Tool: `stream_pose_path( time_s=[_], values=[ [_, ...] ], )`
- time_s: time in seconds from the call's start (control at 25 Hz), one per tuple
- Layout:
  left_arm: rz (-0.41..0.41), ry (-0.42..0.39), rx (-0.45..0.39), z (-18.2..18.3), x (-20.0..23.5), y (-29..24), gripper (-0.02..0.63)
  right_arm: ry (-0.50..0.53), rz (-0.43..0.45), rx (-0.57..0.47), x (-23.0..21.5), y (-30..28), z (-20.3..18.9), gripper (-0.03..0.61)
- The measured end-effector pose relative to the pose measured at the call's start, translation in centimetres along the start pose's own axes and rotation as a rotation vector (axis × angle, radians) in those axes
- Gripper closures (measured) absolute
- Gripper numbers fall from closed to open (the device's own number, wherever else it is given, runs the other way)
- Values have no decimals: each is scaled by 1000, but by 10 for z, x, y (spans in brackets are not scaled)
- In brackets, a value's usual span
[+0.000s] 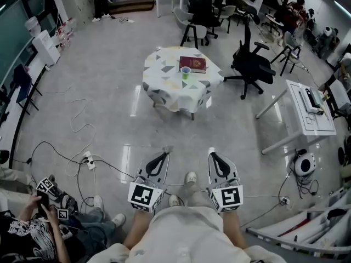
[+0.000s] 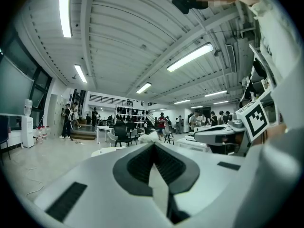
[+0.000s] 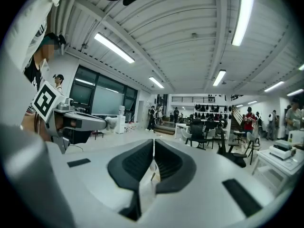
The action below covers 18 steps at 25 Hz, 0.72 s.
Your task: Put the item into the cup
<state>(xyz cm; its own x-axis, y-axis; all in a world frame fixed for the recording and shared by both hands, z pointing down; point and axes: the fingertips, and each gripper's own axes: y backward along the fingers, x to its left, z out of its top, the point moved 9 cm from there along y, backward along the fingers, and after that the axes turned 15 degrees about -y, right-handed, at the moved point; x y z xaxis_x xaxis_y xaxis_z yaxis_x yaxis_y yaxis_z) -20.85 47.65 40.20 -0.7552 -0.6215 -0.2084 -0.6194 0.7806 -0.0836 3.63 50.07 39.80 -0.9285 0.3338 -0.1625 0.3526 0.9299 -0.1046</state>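
A small table (image 1: 164, 84) under a white cloth with grey triangles stands a few steps ahead in the head view. On it, a green cup (image 1: 186, 72) stands just in front of a dark red book (image 1: 193, 63). No other item on the table can be made out from this far. Both grippers are held low, close to the person's body and far from the table. My left gripper (image 1: 165, 154) points forward with its jaws together and empty (image 2: 153, 147). My right gripper (image 1: 212, 154) is the same, jaws pressed together on nothing (image 3: 154, 142).
Black office chairs (image 1: 251, 64) stand right of and behind the table. A white desk (image 1: 310, 107) is at the right. Cables and a power strip (image 1: 89, 160) lie on the floor at the left. A seated person (image 1: 33, 229) is at the lower left.
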Motion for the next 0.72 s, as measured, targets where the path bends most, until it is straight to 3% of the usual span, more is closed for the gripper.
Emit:
stream_pose_path(
  time_s=[0.72],
  values=[
    [48,-28,24,4,51,-112,603,-10,48,-5,-76,-110,25,569]
  ],
)
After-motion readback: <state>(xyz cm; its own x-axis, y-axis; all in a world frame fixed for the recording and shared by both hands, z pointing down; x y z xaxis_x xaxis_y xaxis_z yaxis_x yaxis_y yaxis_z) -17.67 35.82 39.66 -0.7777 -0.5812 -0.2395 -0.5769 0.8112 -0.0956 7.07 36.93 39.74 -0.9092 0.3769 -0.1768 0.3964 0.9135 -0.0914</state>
